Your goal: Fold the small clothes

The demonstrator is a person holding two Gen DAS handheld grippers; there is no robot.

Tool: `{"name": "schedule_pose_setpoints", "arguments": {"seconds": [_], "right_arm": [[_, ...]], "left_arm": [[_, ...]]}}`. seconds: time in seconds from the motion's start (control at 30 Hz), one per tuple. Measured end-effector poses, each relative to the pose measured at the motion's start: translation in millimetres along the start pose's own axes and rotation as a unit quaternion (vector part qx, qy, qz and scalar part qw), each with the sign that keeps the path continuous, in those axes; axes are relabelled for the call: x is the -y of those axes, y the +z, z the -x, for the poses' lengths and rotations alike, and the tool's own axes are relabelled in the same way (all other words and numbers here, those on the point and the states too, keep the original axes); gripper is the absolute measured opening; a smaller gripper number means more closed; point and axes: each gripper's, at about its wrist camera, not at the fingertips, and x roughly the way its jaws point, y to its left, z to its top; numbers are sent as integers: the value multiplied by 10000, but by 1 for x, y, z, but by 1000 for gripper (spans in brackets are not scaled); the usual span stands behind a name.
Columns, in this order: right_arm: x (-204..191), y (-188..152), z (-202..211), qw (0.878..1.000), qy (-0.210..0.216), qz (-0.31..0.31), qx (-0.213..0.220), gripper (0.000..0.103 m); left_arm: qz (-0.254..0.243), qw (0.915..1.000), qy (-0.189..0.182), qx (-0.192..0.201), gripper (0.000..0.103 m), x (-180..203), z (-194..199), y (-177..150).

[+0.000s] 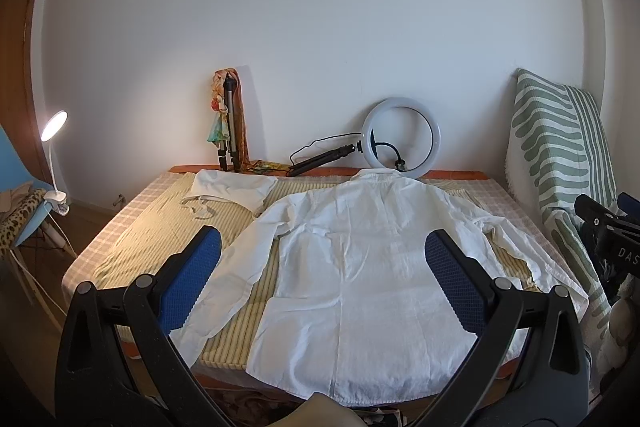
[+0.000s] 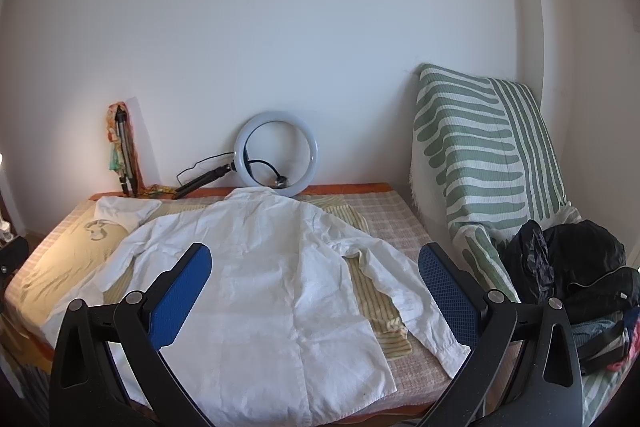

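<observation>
A white long-sleeved shirt [image 1: 360, 267] lies flat, back side up, on the bed [image 1: 132, 223], collar at the far end, both sleeves spread outward. It also shows in the right wrist view [image 2: 260, 287]. My left gripper [image 1: 324, 251] is open and empty, held above the shirt's near hem. My right gripper [image 2: 316, 263] is open and empty, above the shirt's right half. A second white garment [image 1: 232, 187] lies folded at the far left of the bed; it also shows in the right wrist view [image 2: 124, 211].
A ring light [image 1: 402, 137] and a folded tripod [image 1: 230, 123] lean on the far wall. A green striped cushion [image 2: 480, 155] stands at the right, with dark bags [image 2: 576, 267] beside it. A lit desk lamp [image 1: 54, 127] is at the left.
</observation>
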Motion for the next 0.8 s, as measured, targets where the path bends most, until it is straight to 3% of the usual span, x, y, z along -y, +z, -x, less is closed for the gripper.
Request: {"name": "schedule_pose_setpoints", "arguments": {"seconds": [0.8], "right_arm": [[0, 1, 1, 10000, -21, 9, 50, 103]], "left_arm": [[-26, 9999, 144, -44, 103, -9, -8, 1]]}}
